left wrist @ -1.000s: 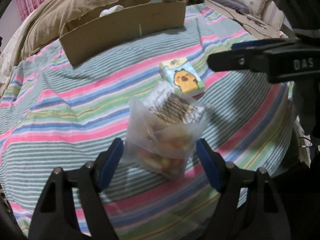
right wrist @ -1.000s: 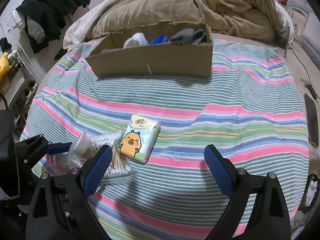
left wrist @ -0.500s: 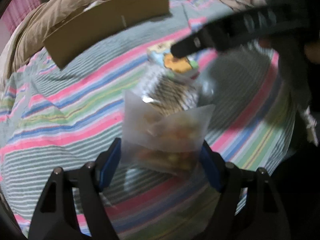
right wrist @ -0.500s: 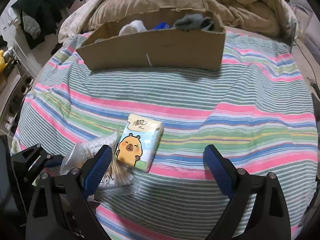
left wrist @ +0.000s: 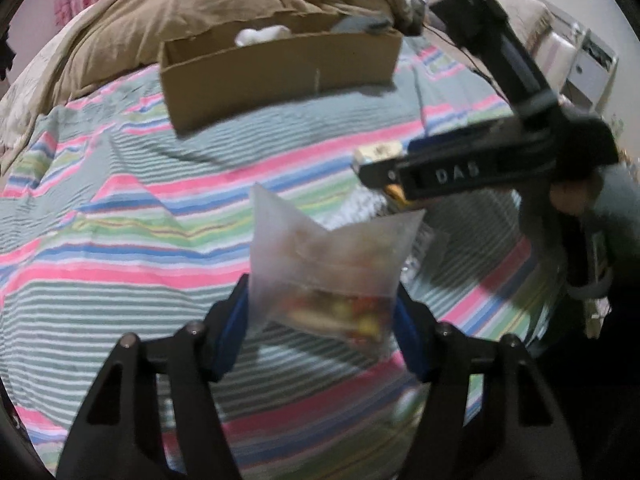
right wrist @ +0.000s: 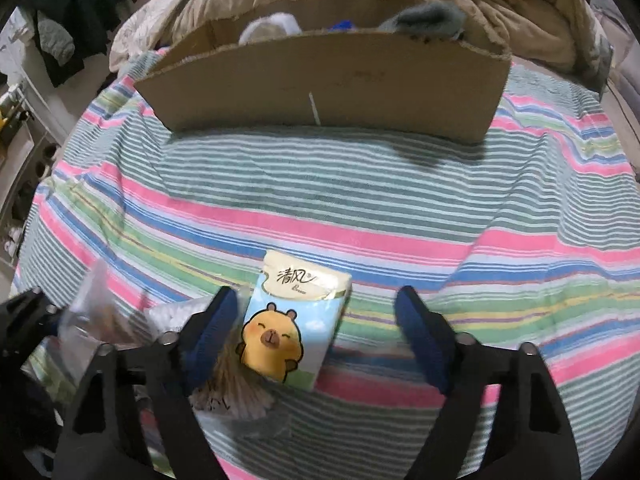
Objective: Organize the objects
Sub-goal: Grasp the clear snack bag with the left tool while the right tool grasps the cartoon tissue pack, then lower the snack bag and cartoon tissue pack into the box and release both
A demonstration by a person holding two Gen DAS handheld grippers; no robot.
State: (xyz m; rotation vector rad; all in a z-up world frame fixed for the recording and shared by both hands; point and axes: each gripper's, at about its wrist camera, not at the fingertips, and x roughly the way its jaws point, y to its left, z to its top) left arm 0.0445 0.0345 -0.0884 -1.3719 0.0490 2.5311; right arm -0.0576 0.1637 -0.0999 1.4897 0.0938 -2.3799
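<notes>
The left tongs (left wrist: 322, 320) held a small see-through plastic bag with red and yellow bits inside (left wrist: 332, 276). Their blue pads (left wrist: 234, 328) pressed on both sides of the bag, low in the middle of the left picture. The bag's top corners stuck up, and it looked lifted off the bed. Under it lay the bed sheet with pink, blue, green and grey stripes (left wrist: 120, 240). A long brown cardboard box (left wrist: 280, 72) sat on the sheet near the top of the picture, with a white soft thing (left wrist: 262, 34) poking out of it. A big tan blanket (left wrist: 160, 12) was bunched up behind the box. The right tongs (right wrist: 316, 336) were spread wide and held nothing. Between their blue pads (right wrist: 424, 344), at the bottom middle of the right picture, lay a light blue tissue pack with a yellow cartoon animal on it (right wrist: 292, 320). The pack sat closer to the left pad. Its low end rested on a clear bag of cotton sticks (right wrist: 232, 392), which lay just under and to the left of it. At the top, a grey fuzzy thing (right wrist: 424, 18) showed in the box. Dark clothes (right wrist: 72, 12) hung at the upper left.
</notes>
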